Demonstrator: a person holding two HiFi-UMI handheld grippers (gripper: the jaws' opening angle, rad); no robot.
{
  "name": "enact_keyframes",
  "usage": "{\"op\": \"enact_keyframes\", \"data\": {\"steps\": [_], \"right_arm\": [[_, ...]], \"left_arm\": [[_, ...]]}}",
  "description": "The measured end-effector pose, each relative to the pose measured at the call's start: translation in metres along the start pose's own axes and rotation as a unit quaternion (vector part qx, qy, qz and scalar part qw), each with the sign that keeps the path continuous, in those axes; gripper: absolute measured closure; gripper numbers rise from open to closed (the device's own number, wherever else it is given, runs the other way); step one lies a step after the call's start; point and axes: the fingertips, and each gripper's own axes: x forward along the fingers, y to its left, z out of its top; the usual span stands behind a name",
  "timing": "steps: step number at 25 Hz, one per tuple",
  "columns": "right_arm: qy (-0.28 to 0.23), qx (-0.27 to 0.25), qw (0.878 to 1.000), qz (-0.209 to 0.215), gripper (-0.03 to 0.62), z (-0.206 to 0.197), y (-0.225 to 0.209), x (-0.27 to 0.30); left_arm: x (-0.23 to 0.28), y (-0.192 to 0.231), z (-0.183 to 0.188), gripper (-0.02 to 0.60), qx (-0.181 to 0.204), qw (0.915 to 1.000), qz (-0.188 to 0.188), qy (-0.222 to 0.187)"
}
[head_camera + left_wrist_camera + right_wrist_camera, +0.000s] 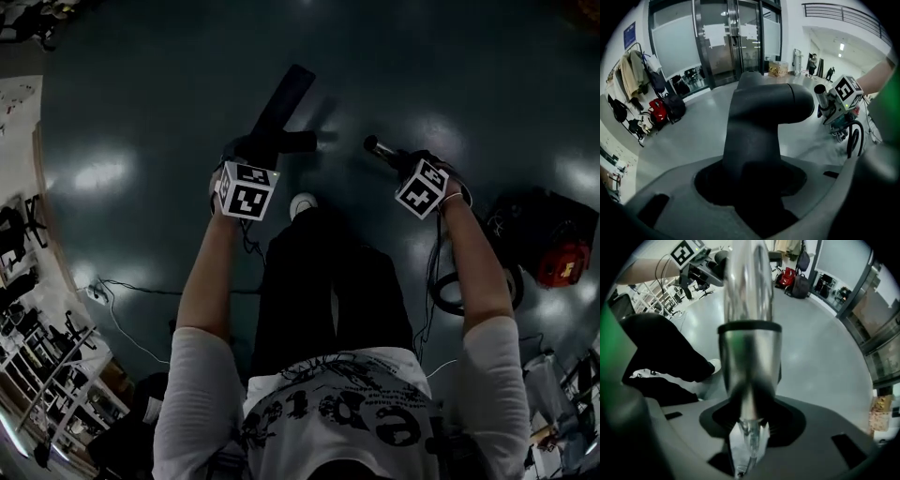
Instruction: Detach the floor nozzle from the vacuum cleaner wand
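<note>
Nearest: white-sleeved arms [208,281] stretched down over dark floor [141,103] | left hand-held gripper [255,155]: clenched on black floor nozzle [281,103] at neck | right hand-held gripper [405,167]: clamped round metal wand [380,147] | nozzle/wand: detached, side by side, not touching

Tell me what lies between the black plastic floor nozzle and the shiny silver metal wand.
Only bare dark floor; the head view shows the black floor nozzle and silver wand apart, nothing joining them.

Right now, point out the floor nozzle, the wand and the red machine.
floor nozzle [283,97]: head view, its flat black head.
wand [749,357]: right gripper view, metal sleeve below the black ring.
red machine [564,263]: head view, its red shell.
</note>
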Motion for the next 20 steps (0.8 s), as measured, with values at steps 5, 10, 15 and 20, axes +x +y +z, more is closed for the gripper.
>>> {"op": "enact_keyframes", "data": {"steps": [5, 10, 15, 20], "right_arm": [[0.004, -0.002, 1.000, 0.005, 0.442, -0.001, -0.014, 0.131], [0.018, -0.002, 1.000, 0.018, 0.442, -0.025, -0.005, 0.239], [0.036, -0.013, 0.998, 0.047, 0.442, -0.040, 0.015, 0.322], [0.062, -0.021, 0.996, 0.059, 0.442, -0.056, 0.027, 0.366]], "left_arm": [[0.131, 0.015, -0.066, 0.385, -0.026, 0.9995, -0.014, 0.011], [0.243, 0.010, -0.141, 0.385, -0.017, 0.9985, -0.027, 0.044], [0.327, -0.004, -0.198, 0.385, 0.018, 0.9958, -0.038, 0.082], [0.370, -0.005, -0.239, 0.385, 0.007, 0.9946, -0.026, 0.101]]}}
